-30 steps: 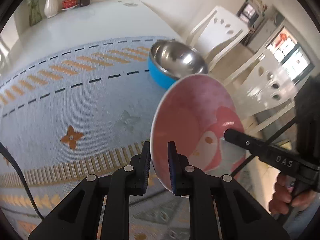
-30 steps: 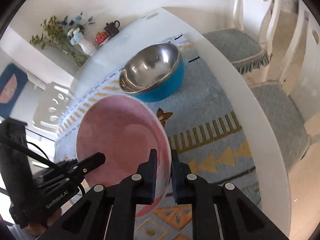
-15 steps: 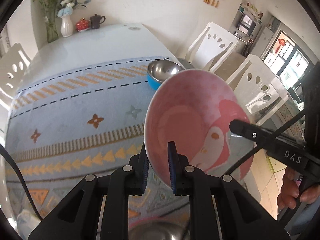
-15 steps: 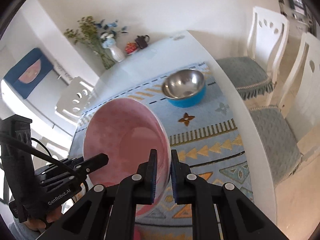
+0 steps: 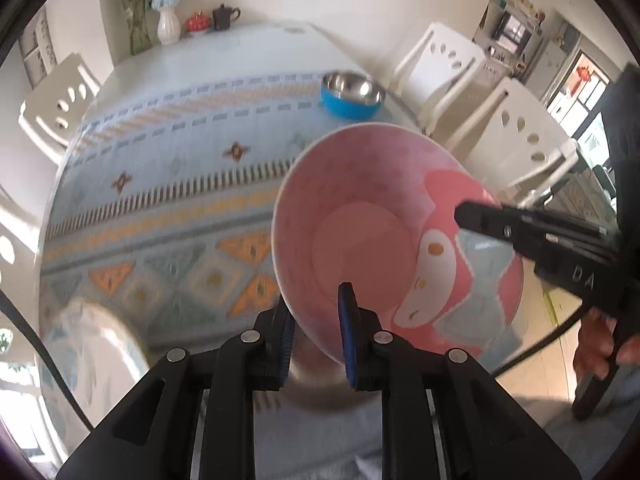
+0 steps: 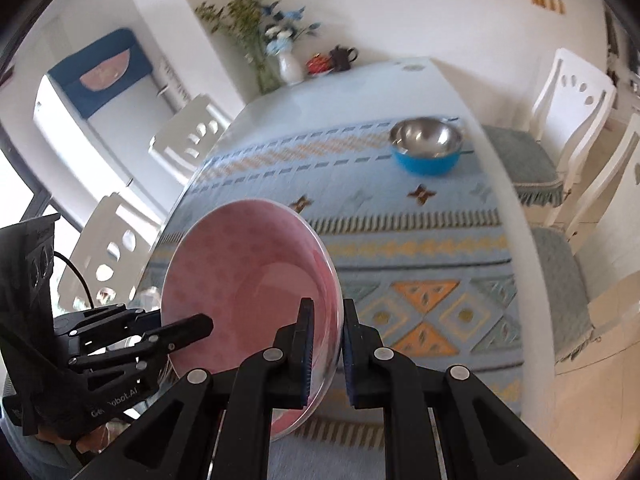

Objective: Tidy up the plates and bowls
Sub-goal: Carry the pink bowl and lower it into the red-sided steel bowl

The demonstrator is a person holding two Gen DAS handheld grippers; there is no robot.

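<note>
Fingers (image 5: 347, 320) of the left gripper (image 5: 316, 334) and of the right gripper (image 6: 324, 340) were each clamped on the rim of the pink plate (image 5: 372, 236), on opposite edges, the left pair just beginning to ease apart; sharing the load probably kept the tilted plate steady above the near end of the tabletop (image 6: 400, 80). Only the left wrist view showed the cartoon print on the plate's inside and a pale patterned dish (image 5: 92, 352) low at the near left, while the right wrist view showed the plate almost edge-on, with the blue-sided steel bowl (image 6: 426, 148) well apart from it on the patterned cloth (image 6: 420, 240).
</note>
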